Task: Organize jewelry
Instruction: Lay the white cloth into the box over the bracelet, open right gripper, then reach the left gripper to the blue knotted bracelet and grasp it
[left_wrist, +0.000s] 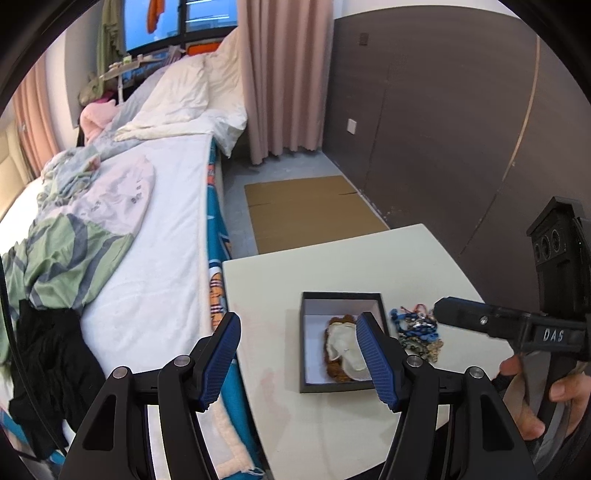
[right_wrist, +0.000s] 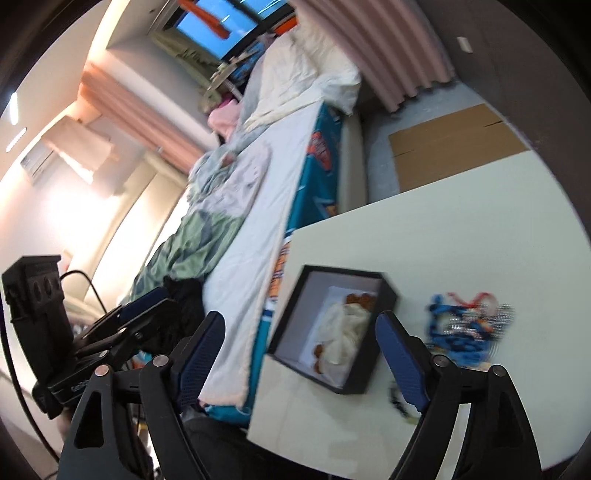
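The tangled heap of blue cord bracelets, red string and small glittering beads (left_wrist: 419, 330) lies loose on my pale counter (left_wrist: 332, 266), just beside the right wall of the shallow black square box (left_wrist: 341, 295) with the grey-white lining. That box sits toward the counter's bed-side half, and it already holds a brown beaded piece under a crumpled white cloth (left_wrist: 347, 350). In the right wrist view the heap (right_wrist: 469, 325) is smeared by motion, so I can't say for sure how many separate pieces are in it.

What my next pick turns on: the heap lies ahead and to the right of my right hand-held gripper (right_wrist: 306, 365), whose blue-padded jaws are spread wide with nothing between them and are lined up on the box, not on the heap. Seen from the left wrist, the black tip of that right tool sits close above the heap's right edge. My left hand-held gripper (left_wrist: 299, 354) is also spread and empty, hovering over the box's left half near the counter's bed-side edge. I judge the right one nearer to the heap. The heap has no clear long axis.
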